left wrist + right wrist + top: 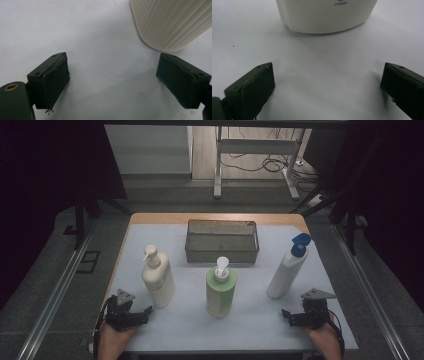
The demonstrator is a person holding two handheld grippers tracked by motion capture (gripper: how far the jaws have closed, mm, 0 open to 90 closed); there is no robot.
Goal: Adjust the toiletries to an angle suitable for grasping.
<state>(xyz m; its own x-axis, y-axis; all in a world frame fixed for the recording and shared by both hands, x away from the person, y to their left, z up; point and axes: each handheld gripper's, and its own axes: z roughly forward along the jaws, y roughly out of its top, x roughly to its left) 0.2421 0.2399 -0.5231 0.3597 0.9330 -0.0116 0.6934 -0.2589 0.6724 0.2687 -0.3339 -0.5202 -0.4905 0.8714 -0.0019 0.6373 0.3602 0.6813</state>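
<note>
a white mat (190, 320) is covering the table. the cream bottle (158, 279) is standing upright just ahead of the left gripper (142, 312), nearer than the green bottle (220, 290). both the left and the right gripper (287, 315) are gaping wide, holding nothing; the white bottle (287, 270) is leaning ahead of the right.

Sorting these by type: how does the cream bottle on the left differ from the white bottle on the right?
The cream bottle has a white pump head; the white bottle has a blue cap. The cream bottle is squatter with a ribbed wall; the white bottle is slimmer, taller and smooth. The cream bottle stands nearest the left tongs, the white one nearest the right tongs. Both stand on the table, unheld.
</note>
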